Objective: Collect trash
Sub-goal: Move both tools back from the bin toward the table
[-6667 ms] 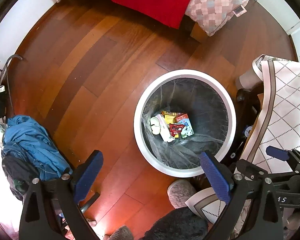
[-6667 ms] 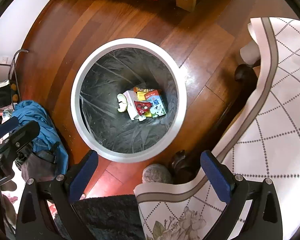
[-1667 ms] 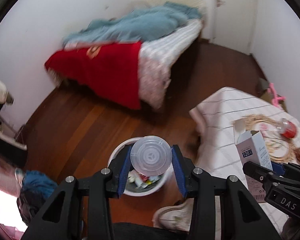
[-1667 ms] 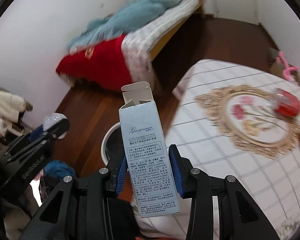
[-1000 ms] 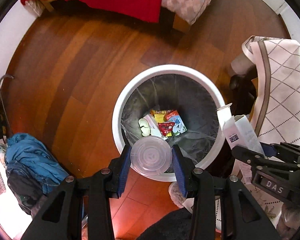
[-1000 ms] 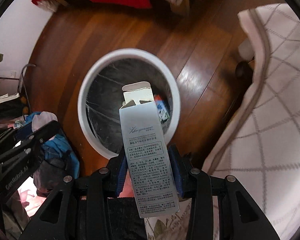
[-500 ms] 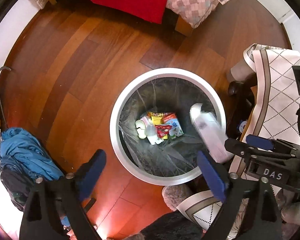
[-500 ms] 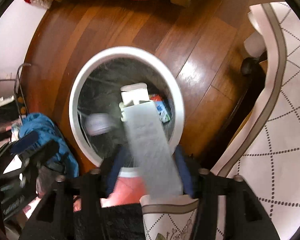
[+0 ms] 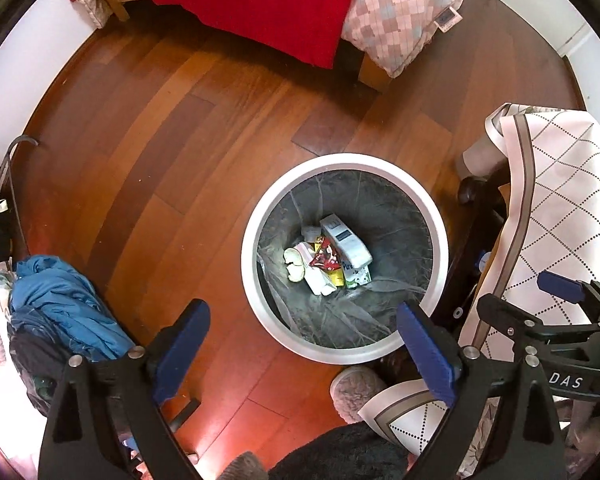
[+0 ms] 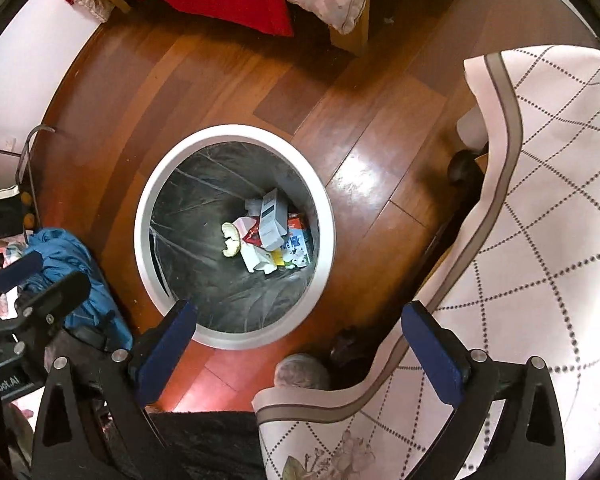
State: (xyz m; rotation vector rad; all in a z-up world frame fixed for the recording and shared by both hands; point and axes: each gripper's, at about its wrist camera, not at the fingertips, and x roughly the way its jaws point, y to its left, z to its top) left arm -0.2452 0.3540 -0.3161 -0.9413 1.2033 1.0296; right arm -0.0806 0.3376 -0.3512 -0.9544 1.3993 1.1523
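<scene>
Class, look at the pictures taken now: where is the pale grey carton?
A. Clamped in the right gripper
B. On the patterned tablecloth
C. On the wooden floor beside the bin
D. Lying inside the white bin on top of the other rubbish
D: the pale grey carton lies slantwise on the other rubbish inside the white bin.

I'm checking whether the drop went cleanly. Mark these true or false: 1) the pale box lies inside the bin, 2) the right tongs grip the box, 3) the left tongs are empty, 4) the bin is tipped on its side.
1) The box lies inside the bin: true.
2) The right tongs grip the box: false, nothing is between them and they are opening.
3) The left tongs are empty: true.
4) The bin is tipped over: false, it stands upright on the floor.
</scene>
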